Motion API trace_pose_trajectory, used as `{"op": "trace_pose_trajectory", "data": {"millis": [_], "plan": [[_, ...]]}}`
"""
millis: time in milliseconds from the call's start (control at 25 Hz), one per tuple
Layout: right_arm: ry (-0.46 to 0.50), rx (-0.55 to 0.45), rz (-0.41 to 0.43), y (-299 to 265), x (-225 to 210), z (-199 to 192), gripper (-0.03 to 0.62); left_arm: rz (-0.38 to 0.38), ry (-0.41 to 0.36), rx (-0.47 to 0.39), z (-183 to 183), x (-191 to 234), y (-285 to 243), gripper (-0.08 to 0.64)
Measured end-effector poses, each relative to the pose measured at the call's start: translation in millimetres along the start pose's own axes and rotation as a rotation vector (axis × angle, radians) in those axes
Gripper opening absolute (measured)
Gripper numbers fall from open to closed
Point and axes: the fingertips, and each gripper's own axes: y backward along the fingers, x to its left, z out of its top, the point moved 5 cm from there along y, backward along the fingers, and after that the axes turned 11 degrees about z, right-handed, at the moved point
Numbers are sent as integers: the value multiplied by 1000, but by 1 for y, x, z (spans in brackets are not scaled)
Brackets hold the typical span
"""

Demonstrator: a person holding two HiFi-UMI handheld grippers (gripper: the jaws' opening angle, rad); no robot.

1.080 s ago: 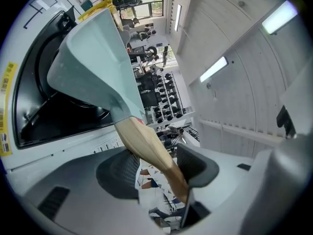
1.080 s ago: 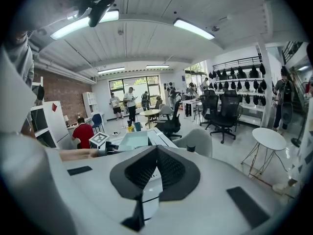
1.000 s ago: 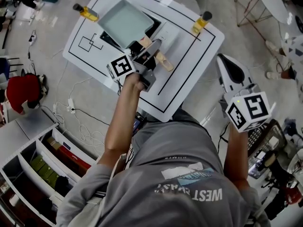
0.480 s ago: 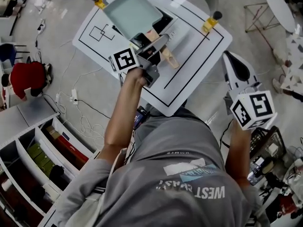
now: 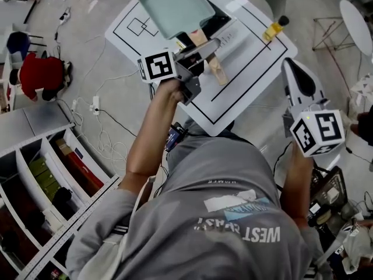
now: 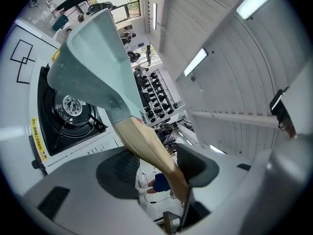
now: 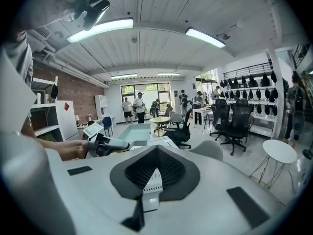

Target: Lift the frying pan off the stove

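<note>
The pale green rectangular frying pan (image 5: 173, 6) hangs above the black stove (image 5: 217, 21) on the white table (image 5: 250, 69). My left gripper (image 5: 197, 50) is shut on its wooden handle (image 5: 213, 67). In the left gripper view the pan (image 6: 93, 62) is tilted, the handle (image 6: 151, 151) runs between the pads of the left gripper (image 6: 159, 169), and the bare burner (image 6: 71, 105) shows below. My right gripper (image 5: 300, 81) is off the table's right edge, shut and empty. From the right gripper view (image 7: 154, 173) the pan (image 7: 134, 131) is seen at the left.
A yellow bottle (image 5: 274, 28) stands at the table's right corner. Shelving (image 5: 46, 179) and floor cables (image 5: 96, 105) lie to the left. A round white side table (image 5: 358, 16) is at the far right. Office chairs (image 7: 234, 121) and people stand behind.
The left gripper has risen with the pan, which now sits clear of the stove and higher in the head view. The right gripper has drifted up slightly.
</note>
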Motion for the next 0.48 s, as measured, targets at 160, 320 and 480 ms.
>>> {"op": "trace_pose_trajectory", "data": {"millis": [160,320,480], "plan": [[23,-7,6,-1,5,5,11,-7,25,-4,-4,-11,11,232],[47,-28,8,1,12,9,11,-10,2,-4,-13,-26,27,232],[88,-59,0,4,15,17,11,-40,-32,-5,-20,-43,40,232]]}}
